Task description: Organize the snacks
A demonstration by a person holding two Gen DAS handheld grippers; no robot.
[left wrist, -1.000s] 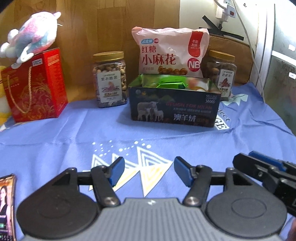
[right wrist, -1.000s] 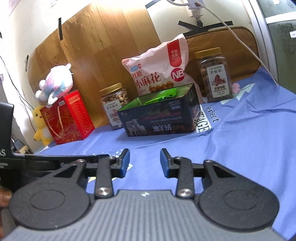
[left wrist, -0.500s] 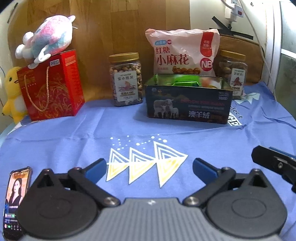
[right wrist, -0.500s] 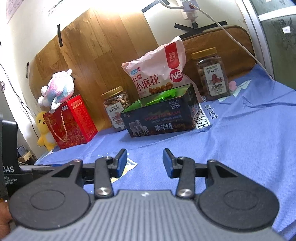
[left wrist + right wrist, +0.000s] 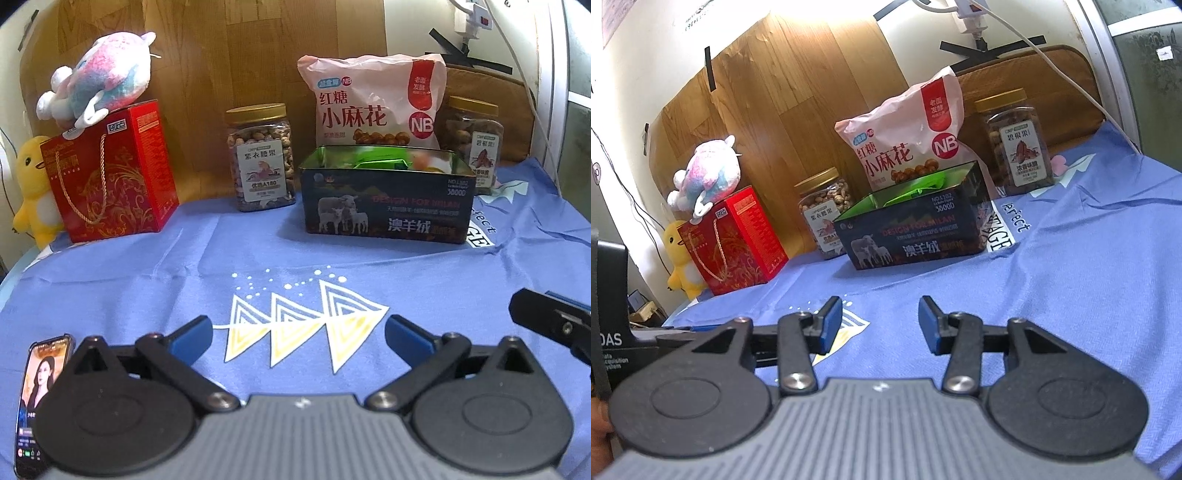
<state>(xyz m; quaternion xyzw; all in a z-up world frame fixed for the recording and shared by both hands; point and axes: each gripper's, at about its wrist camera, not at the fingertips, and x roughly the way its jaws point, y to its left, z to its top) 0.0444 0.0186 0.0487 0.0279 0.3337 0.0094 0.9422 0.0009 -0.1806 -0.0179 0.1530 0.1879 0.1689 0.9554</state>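
A dark tin box (image 5: 388, 199) with sheep on its front stands open at the back of the blue cloth, green packets (image 5: 380, 162) inside; it also shows in the right wrist view (image 5: 916, 236). Behind it leans a pink snack bag (image 5: 373, 103) (image 5: 908, 140). A nut jar (image 5: 262, 158) (image 5: 823, 210) stands left of the box, another jar (image 5: 472, 140) (image 5: 1019, 140) to its right. My left gripper (image 5: 298, 338) is wide open and empty, well short of the box. My right gripper (image 5: 881, 323) is open and empty, low over the cloth.
A red gift box (image 5: 110, 173) with a plush toy (image 5: 99, 81) on top and a yellow duck (image 5: 33, 184) stand at the back left. A phone (image 5: 40, 391) lies at the near left. A wooden panel backs the table. The right gripper's tip (image 5: 550, 321) shows at the left view's right edge.
My left gripper has opened wide and drawn back from the box, so more of the table shows. My right gripper has opened a little wider.
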